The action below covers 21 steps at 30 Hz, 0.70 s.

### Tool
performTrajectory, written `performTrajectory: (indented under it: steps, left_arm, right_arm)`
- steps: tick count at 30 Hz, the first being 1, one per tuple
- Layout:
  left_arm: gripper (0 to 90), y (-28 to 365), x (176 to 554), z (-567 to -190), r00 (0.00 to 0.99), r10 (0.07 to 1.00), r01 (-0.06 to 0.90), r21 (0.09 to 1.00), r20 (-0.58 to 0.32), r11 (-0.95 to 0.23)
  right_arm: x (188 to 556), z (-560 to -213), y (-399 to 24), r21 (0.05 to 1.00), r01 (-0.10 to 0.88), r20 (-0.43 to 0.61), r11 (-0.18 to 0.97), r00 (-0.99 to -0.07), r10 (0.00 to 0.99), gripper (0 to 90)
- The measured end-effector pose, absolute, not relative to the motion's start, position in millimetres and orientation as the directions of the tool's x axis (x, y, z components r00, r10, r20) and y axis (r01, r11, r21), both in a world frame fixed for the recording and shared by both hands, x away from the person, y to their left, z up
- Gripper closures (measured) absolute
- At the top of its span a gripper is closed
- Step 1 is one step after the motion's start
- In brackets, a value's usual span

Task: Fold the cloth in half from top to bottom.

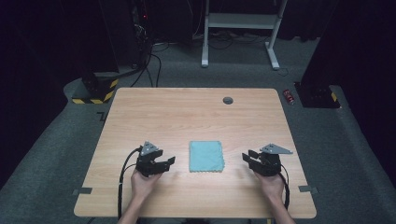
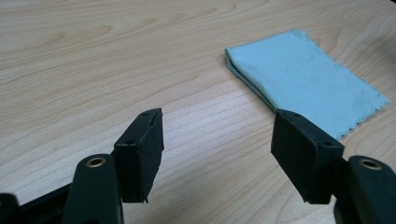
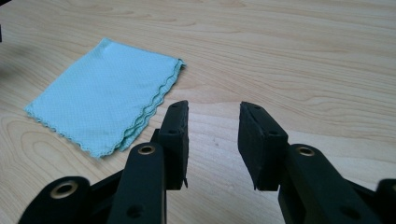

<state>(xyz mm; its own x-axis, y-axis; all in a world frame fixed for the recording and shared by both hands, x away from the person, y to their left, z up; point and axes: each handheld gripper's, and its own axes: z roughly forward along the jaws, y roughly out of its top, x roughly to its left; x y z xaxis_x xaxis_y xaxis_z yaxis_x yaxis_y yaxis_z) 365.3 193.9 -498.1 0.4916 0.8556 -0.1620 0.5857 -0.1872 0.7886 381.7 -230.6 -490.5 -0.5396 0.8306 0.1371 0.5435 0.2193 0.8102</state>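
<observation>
A folded light-blue cloth lies flat near the middle of the wooden table. My left gripper rests to the cloth's left, jaws wide apart with nothing between them. In the left gripper view the cloth lies ahead to the right of my left gripper. My right gripper sits to the cloth's right, jaws apart over bare wood. In the right gripper view the cloth shows its scalloped edge left of my right gripper.
A small grey round grommet sits near the table's far edge. Beyond the table are a white desk frame, cables and dark stands on grey carpet. Tape tabs mark the table's near corners.
</observation>
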Motion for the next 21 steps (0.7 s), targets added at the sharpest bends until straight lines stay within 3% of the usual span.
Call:
performTrajectory:
  steps: [21]
  left_arm:
    - [34.8, 211.3, 354.9, -507.8, 0.431, 0.893, 0.604, 0.776, -0.125, -0.183]
  right_arm:
    - [366.7, -503.1, -249.3, 0.805, 0.560, 0.138, 0.196, -0.498, 0.856, 63.8]
